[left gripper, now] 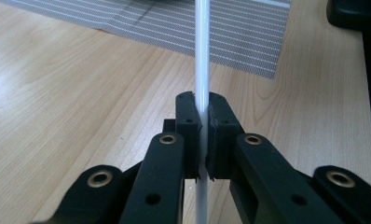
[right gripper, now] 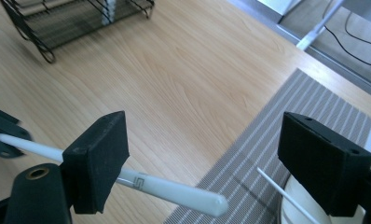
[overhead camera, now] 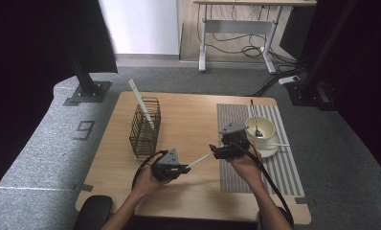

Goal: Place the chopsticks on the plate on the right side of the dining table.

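So the left gripper (overhead camera: 181,168) is clamped on the white chopstick (overhead camera: 198,161), which runs rightward, tip between the wide-open jaws of the right gripper (overhead camera: 212,149), not pinched. Wire basket (overhead camera: 144,127) sits far-left.

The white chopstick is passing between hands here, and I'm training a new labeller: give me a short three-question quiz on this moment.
1. True or false: the left gripper is shut on the white chopstick.
2. How do the right gripper's jaws stand? A) clamped on the spoon B) open, with the chopstick's free end between them C) shut on nothing
3. In the high view, what stands in the wire basket, and where is the spoon?

Key
1. True: both pads press the stick.
2. B: the jaws stand wide and do not pinch the stick.
3. Another white chopstick leans in the basket; the spoon stands in the cream bowl on the striped mat.
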Tool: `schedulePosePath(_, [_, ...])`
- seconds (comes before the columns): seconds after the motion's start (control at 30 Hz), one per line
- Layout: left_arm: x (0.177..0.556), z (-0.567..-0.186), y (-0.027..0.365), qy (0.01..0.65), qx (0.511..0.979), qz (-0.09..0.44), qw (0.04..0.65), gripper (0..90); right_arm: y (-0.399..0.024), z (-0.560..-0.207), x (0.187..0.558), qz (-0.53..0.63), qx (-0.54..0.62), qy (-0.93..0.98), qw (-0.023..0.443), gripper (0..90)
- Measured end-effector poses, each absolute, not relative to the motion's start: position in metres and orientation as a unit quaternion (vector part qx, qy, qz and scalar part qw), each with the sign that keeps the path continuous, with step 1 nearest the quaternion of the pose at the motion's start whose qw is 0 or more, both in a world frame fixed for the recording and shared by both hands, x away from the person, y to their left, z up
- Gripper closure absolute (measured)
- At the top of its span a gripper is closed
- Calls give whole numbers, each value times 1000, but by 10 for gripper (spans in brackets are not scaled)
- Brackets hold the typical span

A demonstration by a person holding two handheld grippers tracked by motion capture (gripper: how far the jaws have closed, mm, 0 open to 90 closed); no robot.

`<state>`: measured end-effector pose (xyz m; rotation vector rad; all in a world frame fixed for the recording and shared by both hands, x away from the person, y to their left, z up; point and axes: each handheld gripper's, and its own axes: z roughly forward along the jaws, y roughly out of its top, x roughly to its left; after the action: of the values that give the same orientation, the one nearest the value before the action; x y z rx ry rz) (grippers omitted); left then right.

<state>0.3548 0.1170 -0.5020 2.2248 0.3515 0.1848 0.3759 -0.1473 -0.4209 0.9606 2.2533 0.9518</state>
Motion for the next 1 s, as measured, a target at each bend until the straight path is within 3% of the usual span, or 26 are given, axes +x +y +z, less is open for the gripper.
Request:
schedulePosePath(0.4, [355, -507, 113, 129, 902, 68, 406, 851, -165, -459, 377, 351, 382, 818, 250, 170])
schedulePosePath(1.0, [351, -508, 107, 84, 940, 31, 331, 852, -181, -480, 353, 369, 348, 844, 174, 152])
